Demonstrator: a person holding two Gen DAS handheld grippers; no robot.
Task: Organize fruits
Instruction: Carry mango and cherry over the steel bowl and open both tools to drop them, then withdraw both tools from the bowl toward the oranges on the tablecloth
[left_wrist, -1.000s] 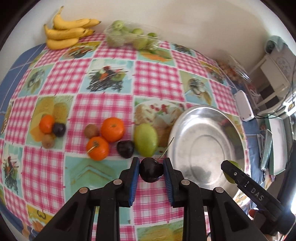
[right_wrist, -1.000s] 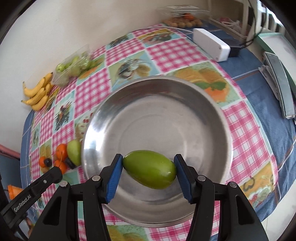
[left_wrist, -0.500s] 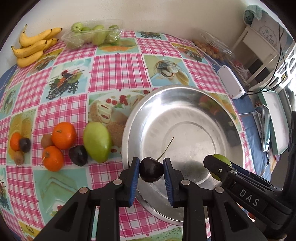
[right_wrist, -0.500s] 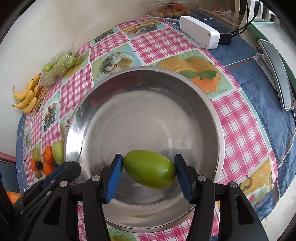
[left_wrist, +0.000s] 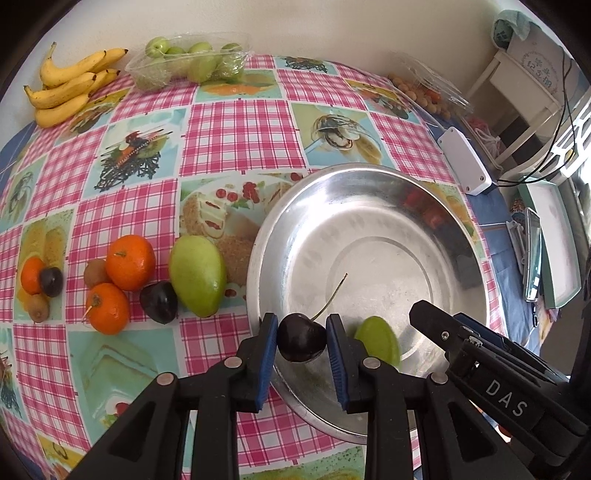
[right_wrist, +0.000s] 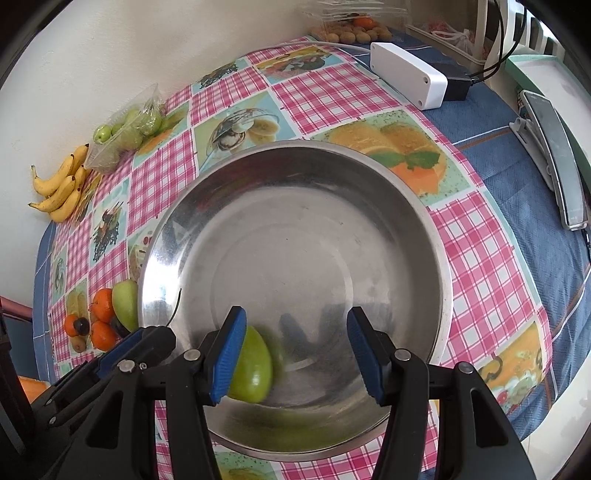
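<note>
Checked tablecloth (left_wrist: 236, 129) under all. Left gripper (left_wrist: 302, 341) over bowl (left_wrist: 436, 206) rim, jaws easing apart, cherry (left_wrist: 301, 341) between pads. Right gripper (right_wrist: 295, 354) released, jaws wide; mango (right_wrist: 255, 369) blurred, against one pad, seemingly dropping into bowl. Left outside: second mango (left_wrist: 197, 275), oranges (left_wrist: 130, 262), plums (left_wrist: 159, 301), kiwis (left_wrist: 94, 273). Barely begun, by the look. Cherry's contact with pads hard to judge.

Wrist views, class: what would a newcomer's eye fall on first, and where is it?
The big steel bowl fills the middle of the checked tablecloth. Over its near rim the left gripper has a dark cherry between its opening jaws, while a blurred green fruit sits in the bowl beside one finger of the open right gripper.
</note>
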